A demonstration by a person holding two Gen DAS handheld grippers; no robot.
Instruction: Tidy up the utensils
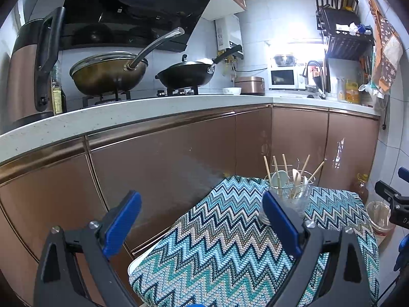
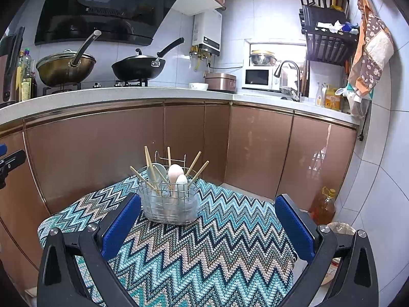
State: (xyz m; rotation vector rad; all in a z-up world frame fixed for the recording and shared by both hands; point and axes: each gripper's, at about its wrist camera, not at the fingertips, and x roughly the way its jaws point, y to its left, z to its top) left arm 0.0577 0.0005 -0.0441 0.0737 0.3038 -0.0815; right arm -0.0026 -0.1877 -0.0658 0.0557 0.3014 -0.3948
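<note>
A wire and clear-plastic utensil holder stands near the far edge of a small table covered with a zigzag cloth. Several wooden chopsticks and pale spoons stick up out of it. My right gripper is open, raised above the cloth, with the holder just beyond its left finger. In the left wrist view the holder sits behind the right fingertip of my left gripper, which is open and empty, partly off the table's left edge. The right gripper's body shows at that view's right rim.
Brown cabinet doors under a white counter stand close behind the table. Two woks sit on the hob. An oil bottle and a bin with a plastic liner stand on the floor at the right.
</note>
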